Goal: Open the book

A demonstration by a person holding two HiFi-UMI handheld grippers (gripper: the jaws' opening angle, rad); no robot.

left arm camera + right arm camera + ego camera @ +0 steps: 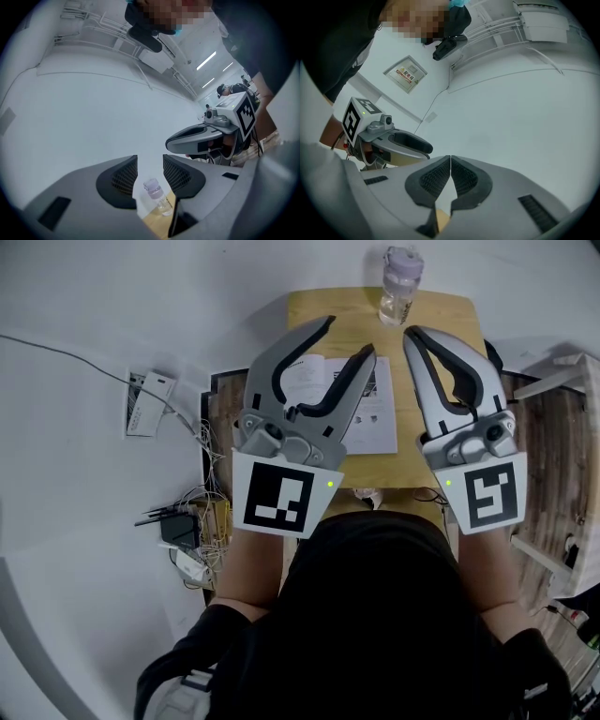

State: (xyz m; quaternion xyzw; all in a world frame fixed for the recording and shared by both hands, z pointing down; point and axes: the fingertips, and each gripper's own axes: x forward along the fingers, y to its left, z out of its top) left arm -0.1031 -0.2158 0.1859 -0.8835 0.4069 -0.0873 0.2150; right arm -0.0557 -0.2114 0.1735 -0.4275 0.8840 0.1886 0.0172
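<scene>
A white book (pixel 377 414) lies on the small wooden table (pixel 452 319), its printed pages facing up. My left gripper (pixel 348 337) hovers above the book's left part, open, with nothing between its jaws. My right gripper (pixel 413 334) is held above the table's right side, shut and empty. Through the gap of the left gripper (pixel 150 164) in its own view I see a clear bottle (pixel 157 195) and a strip of table (pixel 158 224); the book is hidden. The right gripper (pixel 450 162) in its own view has its pads pressed together against a pale wall.
The clear bottle with a lilac cap (pixel 400 284) stands at the table's far edge. On the floor at left lie a power strip (pixel 150 401), cables and a black box (pixel 178 529). A wooden frame (pixel 555 427) stands close on the right.
</scene>
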